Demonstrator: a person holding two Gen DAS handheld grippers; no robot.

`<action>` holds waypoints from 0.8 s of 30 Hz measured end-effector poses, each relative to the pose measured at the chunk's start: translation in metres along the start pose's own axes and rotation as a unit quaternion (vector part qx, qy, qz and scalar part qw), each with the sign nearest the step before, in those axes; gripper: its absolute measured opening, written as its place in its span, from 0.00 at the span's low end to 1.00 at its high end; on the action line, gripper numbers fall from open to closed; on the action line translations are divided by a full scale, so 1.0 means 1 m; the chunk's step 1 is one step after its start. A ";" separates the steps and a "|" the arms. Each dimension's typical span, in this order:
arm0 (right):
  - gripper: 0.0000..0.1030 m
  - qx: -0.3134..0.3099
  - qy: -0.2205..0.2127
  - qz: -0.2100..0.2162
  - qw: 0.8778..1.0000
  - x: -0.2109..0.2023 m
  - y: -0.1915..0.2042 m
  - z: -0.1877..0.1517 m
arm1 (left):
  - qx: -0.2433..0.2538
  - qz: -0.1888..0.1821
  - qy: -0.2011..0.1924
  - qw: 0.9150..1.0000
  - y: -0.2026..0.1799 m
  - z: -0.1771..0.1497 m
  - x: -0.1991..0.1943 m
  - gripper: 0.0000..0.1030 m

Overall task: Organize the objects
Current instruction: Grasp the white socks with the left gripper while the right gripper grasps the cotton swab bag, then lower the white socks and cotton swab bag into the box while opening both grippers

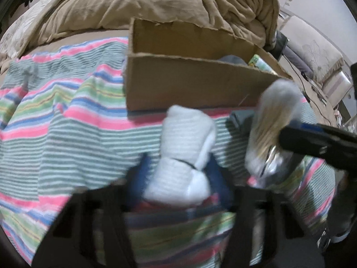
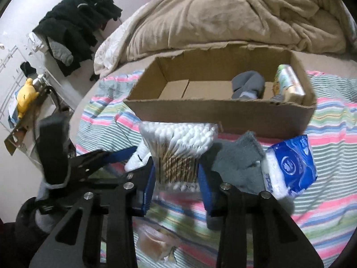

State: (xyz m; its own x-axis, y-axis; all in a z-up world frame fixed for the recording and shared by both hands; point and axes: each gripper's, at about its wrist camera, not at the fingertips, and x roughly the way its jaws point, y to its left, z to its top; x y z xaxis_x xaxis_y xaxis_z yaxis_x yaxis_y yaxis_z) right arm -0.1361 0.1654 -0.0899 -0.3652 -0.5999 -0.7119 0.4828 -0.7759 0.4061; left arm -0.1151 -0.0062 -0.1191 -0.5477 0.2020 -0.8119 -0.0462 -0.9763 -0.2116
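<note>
In the left wrist view my left gripper (image 1: 178, 178) is closed on a rolled white sock (image 1: 185, 147), just in front of the cardboard box (image 1: 189, 82). In the right wrist view my right gripper (image 2: 176, 174) holds a pack of cotton swabs (image 2: 178, 147) in front of that box (image 2: 218, 116); a grey sock (image 2: 247, 84) lies inside.

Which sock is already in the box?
The grey sock, lying in the cardboard box beside the green pack. The white sock is held in the left hand-held gripper, outside.
</note>
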 end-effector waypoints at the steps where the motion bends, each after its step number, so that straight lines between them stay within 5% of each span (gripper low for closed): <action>1: 0.36 0.000 -0.003 0.000 1.000 -0.004 0.000 0.001 | 0.003 0.001 -0.001 1.000 -0.001 0.001 0.000 0.41; 8: 0.35 0.000 -0.029 0.005 1.000 -0.028 0.000 0.003 | 0.004 -0.012 -0.009 1.000 -0.009 0.000 -0.011 0.38; 24: 0.35 -0.028 -0.102 0.010 0.994 -0.071 0.021 0.044 | -0.008 -0.030 -0.105 0.994 -0.001 0.042 -0.092 0.38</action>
State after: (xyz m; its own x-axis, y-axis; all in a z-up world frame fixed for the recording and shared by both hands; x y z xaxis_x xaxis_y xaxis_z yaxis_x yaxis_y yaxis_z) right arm -0.1350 0.1832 -0.0054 -0.5063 -0.6464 -0.5709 0.5324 -0.7550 0.3827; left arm -0.0998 -0.0274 -0.0215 -0.7061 0.2370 -0.6672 -0.0715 -0.9614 -0.2659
